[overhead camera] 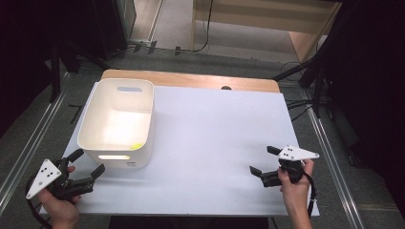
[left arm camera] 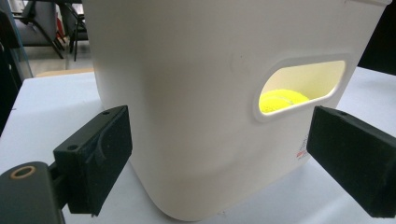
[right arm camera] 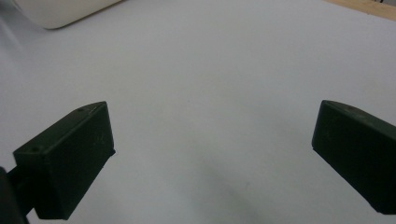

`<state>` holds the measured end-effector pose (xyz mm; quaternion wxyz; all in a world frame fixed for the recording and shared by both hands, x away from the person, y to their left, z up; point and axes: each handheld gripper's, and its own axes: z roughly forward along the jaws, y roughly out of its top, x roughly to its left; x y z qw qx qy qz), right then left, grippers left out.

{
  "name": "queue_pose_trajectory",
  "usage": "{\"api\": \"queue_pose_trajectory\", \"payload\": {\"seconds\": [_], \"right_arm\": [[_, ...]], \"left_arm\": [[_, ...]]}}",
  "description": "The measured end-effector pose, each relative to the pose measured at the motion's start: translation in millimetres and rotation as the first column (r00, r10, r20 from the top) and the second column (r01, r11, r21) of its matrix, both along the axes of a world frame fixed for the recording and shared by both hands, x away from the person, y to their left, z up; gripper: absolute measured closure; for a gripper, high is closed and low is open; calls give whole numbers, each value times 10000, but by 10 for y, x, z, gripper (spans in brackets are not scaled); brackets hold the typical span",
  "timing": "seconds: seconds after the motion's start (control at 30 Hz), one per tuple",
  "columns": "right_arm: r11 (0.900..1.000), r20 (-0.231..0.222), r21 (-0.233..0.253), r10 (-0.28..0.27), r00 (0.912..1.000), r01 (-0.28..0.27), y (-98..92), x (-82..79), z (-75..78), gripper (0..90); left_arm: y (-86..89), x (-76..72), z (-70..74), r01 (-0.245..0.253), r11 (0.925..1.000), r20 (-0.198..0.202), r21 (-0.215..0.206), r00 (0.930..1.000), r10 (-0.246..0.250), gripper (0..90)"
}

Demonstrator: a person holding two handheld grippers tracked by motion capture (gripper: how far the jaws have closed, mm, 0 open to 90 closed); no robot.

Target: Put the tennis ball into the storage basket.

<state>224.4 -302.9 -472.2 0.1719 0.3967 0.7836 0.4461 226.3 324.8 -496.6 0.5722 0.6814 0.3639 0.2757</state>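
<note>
Left gripper (overhead camera: 86, 164): jaws spread, empty, just beside bin (overhead camera: 117, 121) near corner. Yellow ball (left arm camera: 282, 100) inside bin, near front wall. Right gripper (overhead camera: 264, 161): jaws spread, empty, over bare table (overhead camera: 215, 133), well apart from bin.

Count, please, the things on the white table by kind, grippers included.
White plastic bin with handle cut-outs: 1
Yellow tennis ball, inside the bin: 1
Black two-jaw grippers, left and right, both open: 2
Total: 4
</note>
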Motion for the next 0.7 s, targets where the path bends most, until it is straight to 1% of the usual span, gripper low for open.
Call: {"api": "queue_pose_trajectory", "payload": {"seconds": [0.03, 0.07, 0.17, 0.2, 0.23, 0.3, 0.37, 0.5, 0.63, 0.7], "right_arm": [[10000, 119, -27, -39, 9999, 40, -30, -12, -9, 0], [9998, 134, 102, -171, 9998, 170, -81, -45, -28, 0], [9993, 157, 196, -331, 9993, 328, -124, -75, -50, 0], [9993, 173, 207, -308, 9994, 304, -148, -86, -62, 0], [9988, 156, 259, -423, 9990, 419, -182, -112, -90, 0], [9988, 190, 255, -427, 9989, 422, -204, -122, -102, 0], [9979, 222, 320, -570, 9981, 562, -240, -146, -128, 0], [9959, 271, 554, -725, 9970, 709, -313, -192, -164, 0], [9942, 394, 612, -907, 9951, 882, -375, -226, -198, 0], [9926, 371, 764, -975, 9945, 944, -404, -253, -211, 0]], "left_arm": [[0, 0, 0, -1, 10000, -5, -3, 10000, 1, 74], [1, 0, -1, 3, 10000, 6, -18, 10000, -3, 74], [1, -1, -1, 0, 10000, 8, -7, 10000, 0, 73], [0, -1, -1, 3, 10000, 7, -5, 10000, -3, 74], [-1, 0, -1, -4, 10000, 7, -13, 10000, 4, 74], [-1, 1, -1, 14, 10000, 16, -6, 10000, -14, 74], [-1, 1, -2, 8, 10000, 15, -22, 10000, -8, 73], [-1, 1, -1, 12, 10000, 13, -7, 10000, -12, 74], [0, -1, -1, 11, 10000, 15, -11, 10000, -11, 73], [-2, -1, -1, 6, 10000, 11, -8, 10000, -6, 73]]}}
